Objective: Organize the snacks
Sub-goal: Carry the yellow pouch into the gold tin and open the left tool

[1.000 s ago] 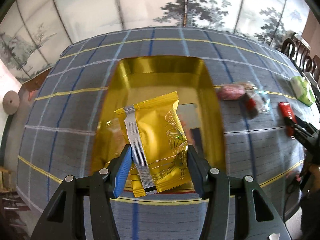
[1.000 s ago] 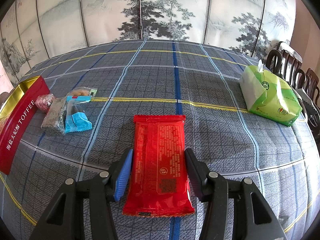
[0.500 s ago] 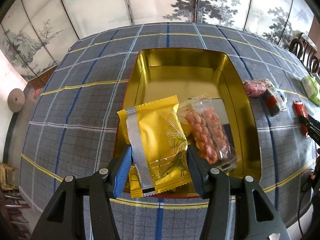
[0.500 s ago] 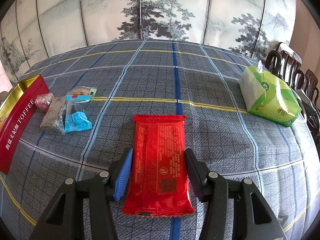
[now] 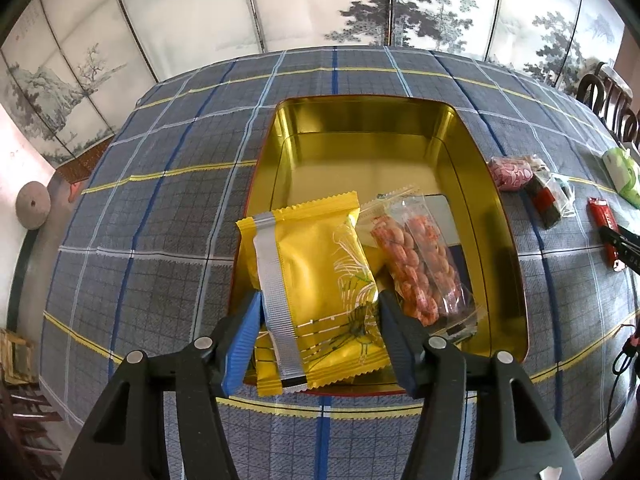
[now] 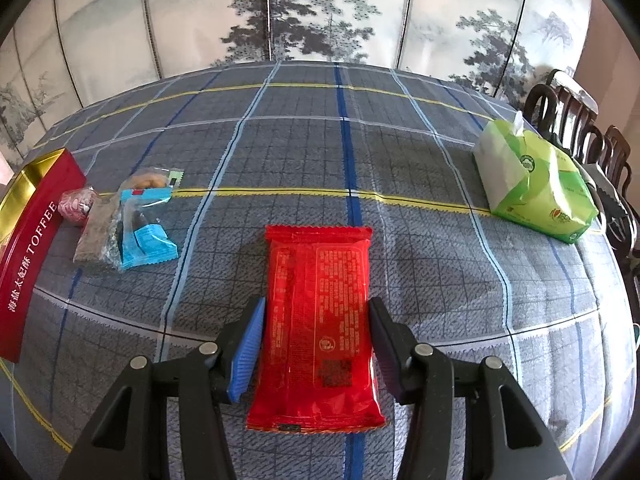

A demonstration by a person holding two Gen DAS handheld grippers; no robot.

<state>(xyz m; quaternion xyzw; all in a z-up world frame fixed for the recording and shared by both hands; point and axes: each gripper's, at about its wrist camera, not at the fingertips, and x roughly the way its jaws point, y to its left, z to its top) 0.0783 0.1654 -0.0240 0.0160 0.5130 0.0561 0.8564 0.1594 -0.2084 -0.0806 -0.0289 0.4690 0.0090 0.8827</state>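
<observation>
Left hand-held gripper [image 5: 318, 336]: we are opening its jaws around the gold packet [image 5: 316, 296], over the gold tin [image 5: 496, 216].
Right hand-held gripper [image 6: 316, 344]: half open astride the red packet [image 6: 318, 320] on the tabletop [image 6: 440, 240]; grip uncertain.
Done: peanut bag [image 5: 420, 268] inside the tin.
Left: small snacks [image 6: 124, 220] beyond, to the left.

Glossy gold metal tin [image 5: 496, 216]; shiny foil packet [image 5: 316, 280]; woven checked tablecloth [image 6: 400, 160]

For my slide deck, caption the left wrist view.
Left claw opening around gold packet over tin.
</observation>
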